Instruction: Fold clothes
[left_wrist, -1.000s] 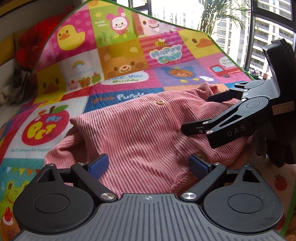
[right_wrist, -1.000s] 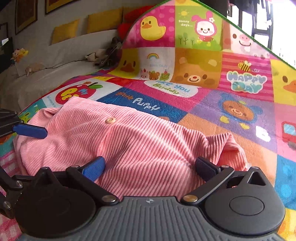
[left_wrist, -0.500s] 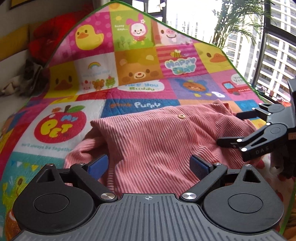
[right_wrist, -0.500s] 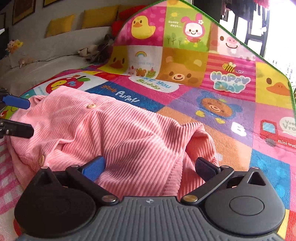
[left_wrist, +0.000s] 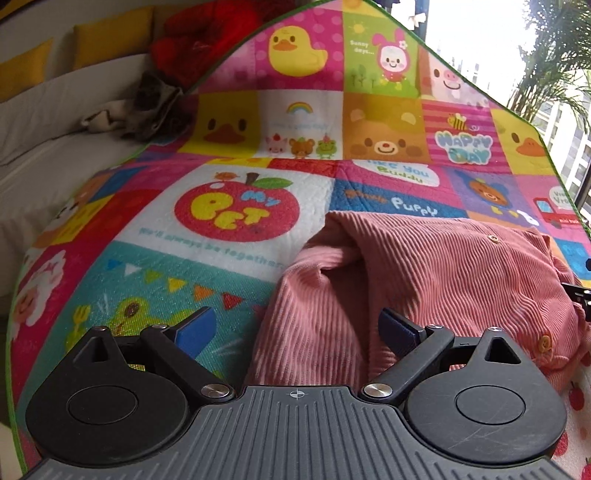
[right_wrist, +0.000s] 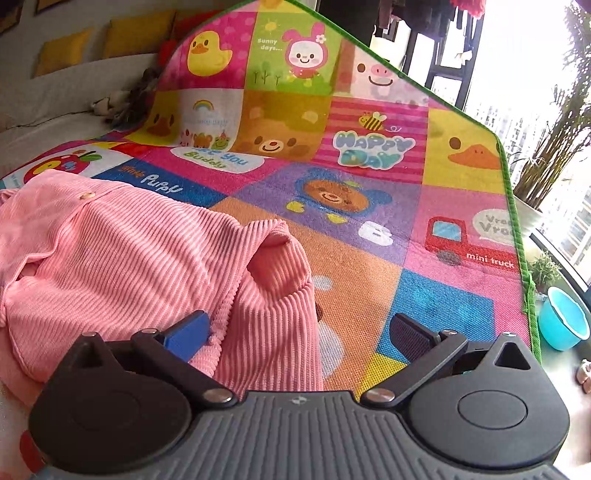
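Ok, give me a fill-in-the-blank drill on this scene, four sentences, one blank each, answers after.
1. The corduroy garment lying on the play mat is ____ in colour.
2. In the left wrist view, the big red fruit printed on the mat is an ____.
3. The jaws of the left gripper and the right gripper are both ____.
4. In the right wrist view, the basin beyond the mat's green edge is ____.

Missing words: pink; apple; open; blue

Ribbed pink corduroy garment (soft, matt) on woven printed mat.
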